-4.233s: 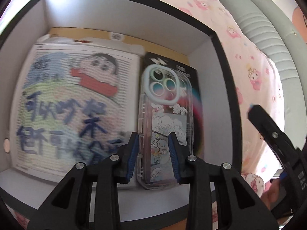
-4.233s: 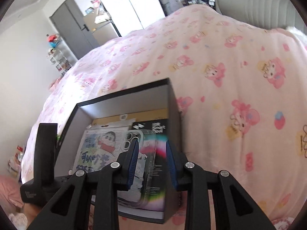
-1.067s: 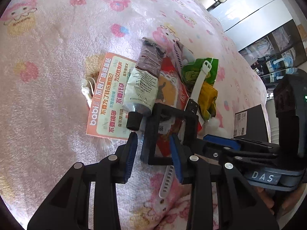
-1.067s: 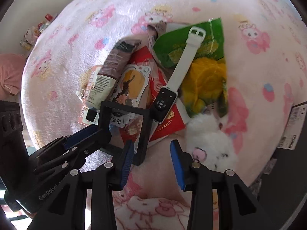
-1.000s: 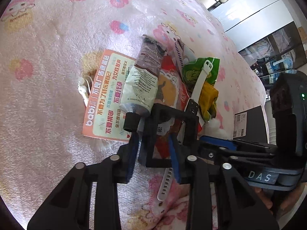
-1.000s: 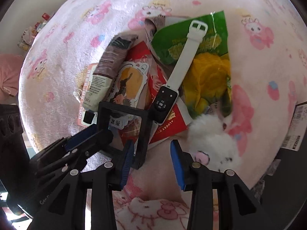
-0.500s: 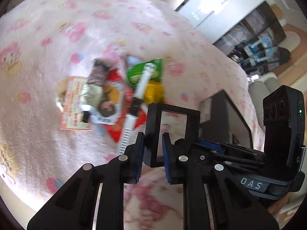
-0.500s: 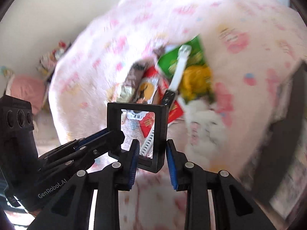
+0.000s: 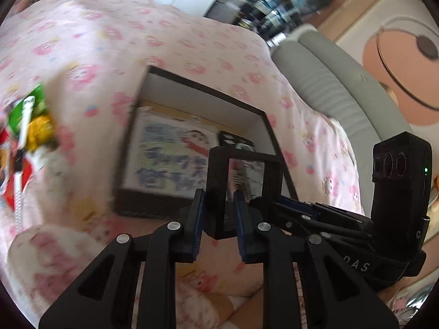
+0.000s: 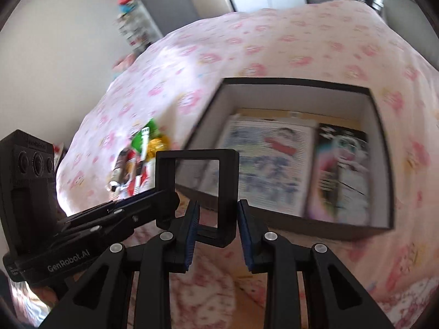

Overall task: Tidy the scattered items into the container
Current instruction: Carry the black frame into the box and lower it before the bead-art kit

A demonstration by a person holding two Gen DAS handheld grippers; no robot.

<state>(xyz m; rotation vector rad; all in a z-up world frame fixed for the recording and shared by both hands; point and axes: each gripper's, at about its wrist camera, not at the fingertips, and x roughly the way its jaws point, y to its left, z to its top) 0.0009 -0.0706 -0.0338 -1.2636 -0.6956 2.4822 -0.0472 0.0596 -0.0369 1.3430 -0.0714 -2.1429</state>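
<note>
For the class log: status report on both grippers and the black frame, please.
Left gripper and right gripper both shut on black frame, held in the air short of the box. Box open-topped, partly filled. Path looks unobstructed.

Matt black frame [image 10: 195,192] with glossy clear pane; fleecy blanket [image 10: 274,41]

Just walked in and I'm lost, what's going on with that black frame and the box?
Both grippers, left and right, are pinched on a black square frame, held above the pink bedspread just short of the open box. A cartoon print already lies inside. More clutter waits on the bed.
</note>
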